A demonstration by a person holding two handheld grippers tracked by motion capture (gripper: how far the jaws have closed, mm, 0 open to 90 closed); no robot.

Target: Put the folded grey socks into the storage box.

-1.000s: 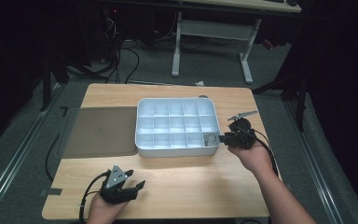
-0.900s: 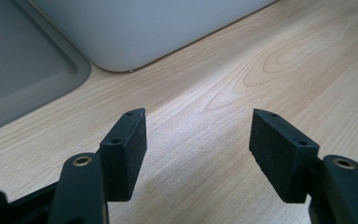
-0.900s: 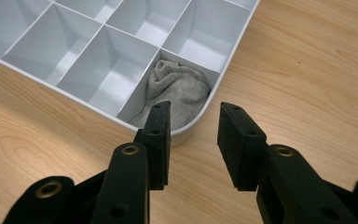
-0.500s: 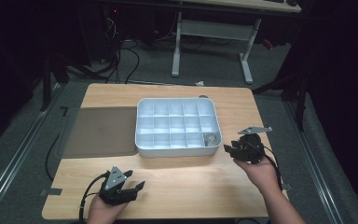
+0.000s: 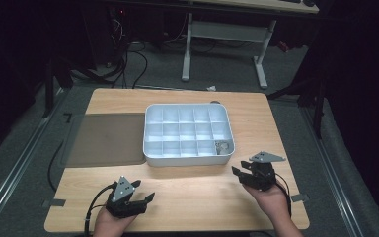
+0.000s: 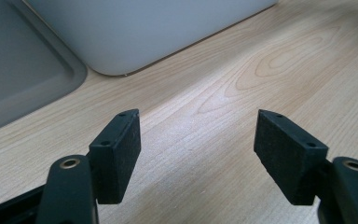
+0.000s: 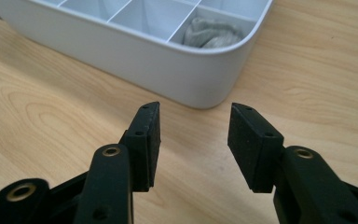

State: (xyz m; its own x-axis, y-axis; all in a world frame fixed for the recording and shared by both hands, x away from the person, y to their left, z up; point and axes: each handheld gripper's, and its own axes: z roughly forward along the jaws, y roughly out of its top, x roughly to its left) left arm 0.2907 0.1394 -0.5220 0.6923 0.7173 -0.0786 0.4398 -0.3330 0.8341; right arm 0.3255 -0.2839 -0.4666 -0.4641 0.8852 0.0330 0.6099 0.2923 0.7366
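Note:
A white compartment tray (image 5: 150, 158) stands in the middle of the wooden table. Its near right compartment holds a small crumpled grey thing (image 5: 222, 146) (image 7: 212, 33). My right gripper (image 5: 243, 174) (image 7: 193, 144) rests low over the table just in front of the tray's near right corner (image 7: 205, 93), jaws open and empty. My left gripper (image 5: 140, 197) (image 6: 198, 156) sits near the table's front left edge, jaws wide open with bare wood between them; the tray's near left corner (image 6: 121, 56) lies ahead of it.
A grey mat (image 5: 106, 138) (image 6: 18, 79) lies left of the tray, touching it. Bare wood (image 5: 192, 192) stretches between the two grippers. Beyond the table stand a desk frame (image 5: 227, 34) and loose cables (image 5: 138, 54) on the floor.
My right gripper has pulled back from the tray's near right compartment toward the front of the table, jaws open. The left gripper has stayed in place.

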